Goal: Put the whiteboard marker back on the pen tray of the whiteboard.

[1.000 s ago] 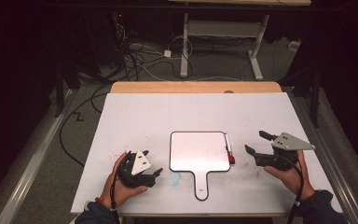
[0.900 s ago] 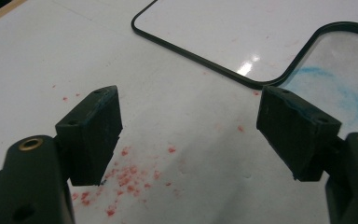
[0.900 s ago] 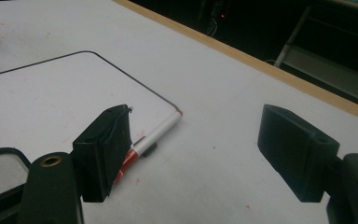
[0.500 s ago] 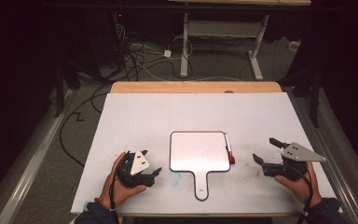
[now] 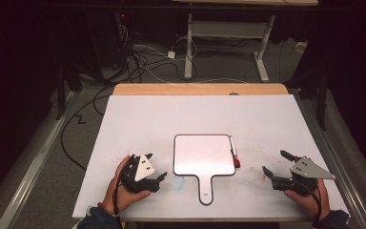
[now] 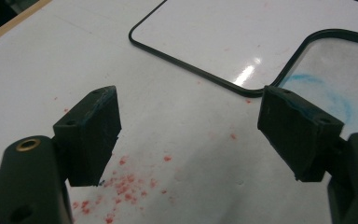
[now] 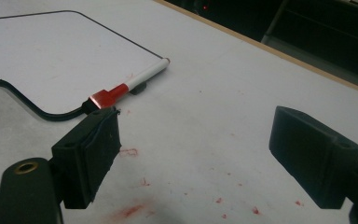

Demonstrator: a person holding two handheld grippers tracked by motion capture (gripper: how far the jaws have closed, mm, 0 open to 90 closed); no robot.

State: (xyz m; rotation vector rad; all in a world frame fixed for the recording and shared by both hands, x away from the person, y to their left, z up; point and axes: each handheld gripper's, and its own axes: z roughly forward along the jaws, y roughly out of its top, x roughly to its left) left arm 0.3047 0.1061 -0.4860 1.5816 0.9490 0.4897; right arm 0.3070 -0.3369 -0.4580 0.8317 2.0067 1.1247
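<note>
Hands rested low at both sides of the table (image 5: pixel 124 124), each holding a gripper. On the left, the left gripper (image 5: pixel 159 178) lay in the person's palm near the front edge, pointing across at the board (image 5: pixel 204 155). Its jaws were wide apart and held nothing; in the left gripper view, bare table with red specks showed between them, and the board's edge lay just past the tips. It seemed to be waiting there, close enough to steady the board if needed. In the middle lay the board, flat, with its handle (image 5: pixel 206 190) pointing back toward the person, likely so it was easy to grab. A faint blue smudge (image 5: pixel 179 182) marked the table by the handle. A pen (image 5: pixel 233 151) with a red cap lay along the board's right edge, touching it, as if clipped there. On the right, the right gripper (image 5: pixel 275 165) sat near the table top, aimed at the pen. Its jaws had just been opening and now stood wide, with nothing between them. In the right gripper view the pen (image 7: pixel 129 84) lay ahead, just past the left jaw. That wide gap looked right for closing on the pen next.
</note>
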